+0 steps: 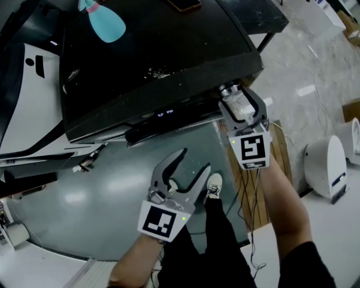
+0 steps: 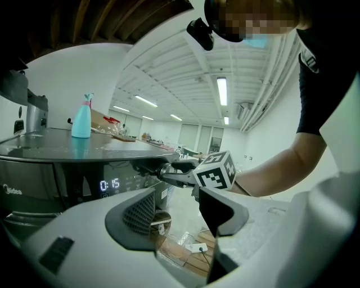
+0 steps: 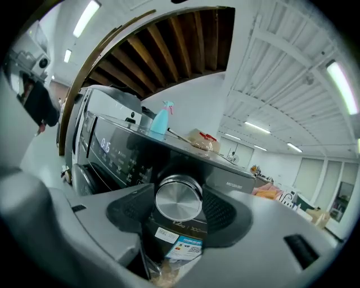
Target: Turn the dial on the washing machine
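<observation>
The washing machine is dark, and its round silver dial sits at the right end of the control panel. My right gripper has a pad against each side of the dial. From the head view, the right gripper reaches up to the dial at the machine's front right corner. My left gripper hangs lower in front of the machine, open with nothing between its fingers. In the left gripper view, my left gripper looks toward the lit display and the right gripper's marker cube.
A turquoise spray bottle and a flat phone-like object lie on the machine's top. A wooden pallet with cables lies on the floor at the right. Beyond it stands a white rounded appliance. My shoe is below the grippers.
</observation>
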A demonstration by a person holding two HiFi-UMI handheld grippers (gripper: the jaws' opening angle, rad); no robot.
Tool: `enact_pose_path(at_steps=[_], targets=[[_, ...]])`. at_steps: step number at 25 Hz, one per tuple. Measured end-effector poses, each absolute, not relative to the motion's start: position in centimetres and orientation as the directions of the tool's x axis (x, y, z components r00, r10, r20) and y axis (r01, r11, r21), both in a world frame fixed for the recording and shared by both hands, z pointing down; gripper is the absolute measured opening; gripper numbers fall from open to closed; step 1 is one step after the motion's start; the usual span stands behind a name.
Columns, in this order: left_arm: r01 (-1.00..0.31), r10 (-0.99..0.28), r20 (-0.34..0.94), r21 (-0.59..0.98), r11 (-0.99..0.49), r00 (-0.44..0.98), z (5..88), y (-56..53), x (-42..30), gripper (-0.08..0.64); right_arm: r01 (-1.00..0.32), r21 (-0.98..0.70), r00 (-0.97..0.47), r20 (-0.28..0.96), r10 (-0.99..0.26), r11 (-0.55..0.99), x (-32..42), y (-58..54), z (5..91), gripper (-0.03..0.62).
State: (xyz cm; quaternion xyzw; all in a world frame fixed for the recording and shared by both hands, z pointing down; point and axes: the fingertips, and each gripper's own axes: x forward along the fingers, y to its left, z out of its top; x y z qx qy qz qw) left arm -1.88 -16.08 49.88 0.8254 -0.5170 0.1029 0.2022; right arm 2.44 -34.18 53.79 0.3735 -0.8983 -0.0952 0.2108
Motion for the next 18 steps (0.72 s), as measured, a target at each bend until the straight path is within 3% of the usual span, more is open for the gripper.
enact_pose_path(at_steps=[7,18], targets=[[-0.897,-0.814,0.379,0.234,-0.376,0.440,49.9,-16.0,-2.1,0.224,-0.718,-0.079,-0.685,0.263,-0.680,0.692,3.5,-35.0,53.9,0.265],[-0.896,-0.814,0.377,0.237,-0.376,0.442,50.0,-15.9,-2.1,0.224,-0.714,0.021,-0.672,0.259,-0.694,0.700,3.2,-34.8,53.5,0.283]])
